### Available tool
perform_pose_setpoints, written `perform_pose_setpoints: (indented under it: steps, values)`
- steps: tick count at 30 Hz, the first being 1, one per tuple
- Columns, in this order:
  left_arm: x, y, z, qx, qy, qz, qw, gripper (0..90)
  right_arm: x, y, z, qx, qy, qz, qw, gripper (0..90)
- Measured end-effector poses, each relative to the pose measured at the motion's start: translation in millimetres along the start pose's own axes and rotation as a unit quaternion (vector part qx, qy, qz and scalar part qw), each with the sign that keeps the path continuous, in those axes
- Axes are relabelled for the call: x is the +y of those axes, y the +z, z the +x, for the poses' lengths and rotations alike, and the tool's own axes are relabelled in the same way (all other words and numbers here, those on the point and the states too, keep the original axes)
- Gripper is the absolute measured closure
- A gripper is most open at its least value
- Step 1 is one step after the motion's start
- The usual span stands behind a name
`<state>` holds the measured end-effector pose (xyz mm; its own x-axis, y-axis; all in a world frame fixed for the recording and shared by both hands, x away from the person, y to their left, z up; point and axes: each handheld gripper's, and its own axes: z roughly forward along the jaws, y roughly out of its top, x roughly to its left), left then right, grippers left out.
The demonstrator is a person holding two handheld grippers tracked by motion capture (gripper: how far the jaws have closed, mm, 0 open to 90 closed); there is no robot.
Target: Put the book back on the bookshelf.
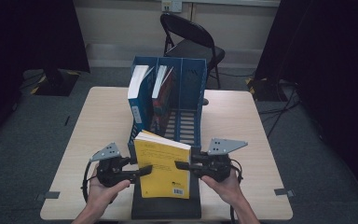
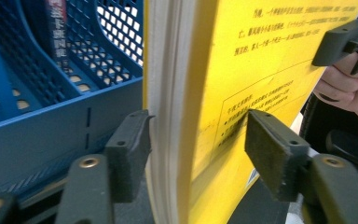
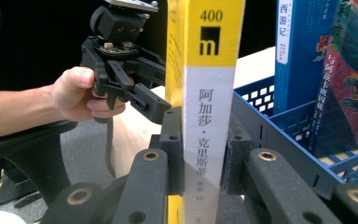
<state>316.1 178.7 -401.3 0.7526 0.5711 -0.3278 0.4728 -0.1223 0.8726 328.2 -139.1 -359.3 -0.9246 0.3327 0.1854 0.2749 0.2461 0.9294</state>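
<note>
The yellow book [image 2: 261, 70] runs past the left gripper view's top edge, its small print blurred.

Blue file rack [image 1: 189, 100] stands mid-worktop [image 1: 242, 135], toward far edge, 3 slots. Blue book [image 1: 137, 95] upright in left slot, red-cover book [image 1: 163, 100] in middle slot. Black folding chair [image 1: 191, 42] beyond far edge. Dark flat block [image 1: 168, 207] at near edge.
</note>
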Motion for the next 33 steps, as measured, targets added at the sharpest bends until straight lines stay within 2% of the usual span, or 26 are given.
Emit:
perform_pose_setpoints:
  steps: [2, 4, 6, 10, 12, 15, 20, 22, 24, 25, 27, 29, 30, 32, 33]
  values:
    - [0.3, 3.1, -2.0, 0.007, 0.008, 0.0, 0.9999, 34.9, -0.7, 1.5, 0.8, 0.001, -0.001, 0.004, 1.0, 74.2]
    - [0.6, 5.1, -3.1, 0.009, 0.007, -0.002, 0.9999, 34.5, -3.4, 7.1, 2.5, -0.007, -0.006, 0.021, 0.9997, 73.3]
    - [0.2, 6.5, -5.2, 0.011, 0.016, -0.004, 0.9998, 33.7, -8.3, 15.7, 3.9, -0.007, -0.01, 0.039, 0.9991, 72.6]
    - [0.6, 6.5, -6.5, 0.01, 0.019, -0.007, 0.9997, 34.3, -11.6, 24.6, 5.6, -0.011, -0.008, 0.049, 0.9987, 72.1]
    - [1.1, 6.2, -7.4, 0.006, 0.023, -0.01, 0.9997, 36.4, -11.8, 28.2, 6.5, -0.015, -0.01, 0.052, 0.9985, 71.4]
    - [1.9, 5.3, -6.3, -0.001, 0.016, -0.005, 0.9999, 37.8, -12.9, 32.3, 6.6, -0.015, -0.004, 0.041, 0.999, 70.9]
    - [1.3, 3.5, -3.4, -0.003, 0.019, -0.01, 0.9998, 42.3, -13.3, 31.1, 6.8, -0.019, -0.002, 0.042, 0.9989, 75.5]
    - [1.4, 3.9, -2.0, -0.008, 0.021, -0.011, 0.9997, 41.3, -13.3, 30.7, 6.5, -0.019, 0.0, 0.042, 0.9989, 75.6]
    - [0.8, 5.5, -2.1, 0.007, 0.027, -0.009, 0.9996, 36.2, -13.8, 30.3, 7.7, -0.021, -0.003, 0.04, 0.999, 75.7]
    - [0.3, 7.0, -1.1, 0.004, 0.023, -0.008, 0.9997, 30.0, -14.0, 29.4, 8.7, -0.019, -0.006, 0.038, 0.999, 75.7]
    - [-0.3, 10.3, 0.3, -0.014, 0.019, -0.002, 0.9997, 29.7, -14.5, 28.0, 11.7, -0.023, -0.014, 0.037, 0.999, 75.8]
    - [0.3, 13.1, -2.3, -0.026, 0.028, 0.001, 0.9993, 30.6, -14.7, 27.4, 14.2, -0.028, -0.022, 0.037, 0.9987, 75.8]
    - [1.7, 13.5, -5.6, -0.02, 0.039, -0.003, 0.999, 34.7, -14.3, 27.7, 16.5, -0.037, -0.031, 0.035, 0.9982, 75.8]
    - [6.6, 14.0, -11.1, 0.002, 0.058, -0.009, 0.9983, 31.1, -10.5, 29.0, 19.1, -0.048, -0.04, 0.037, 0.9974, 75.8]
    - [8.1, 13.8, -11.8, 0.005, 0.061, -0.015, 0.998, 30.7, -8.5, 28.9, 20.0, -0.054, -0.04, 0.029, 0.9973, 75.9]
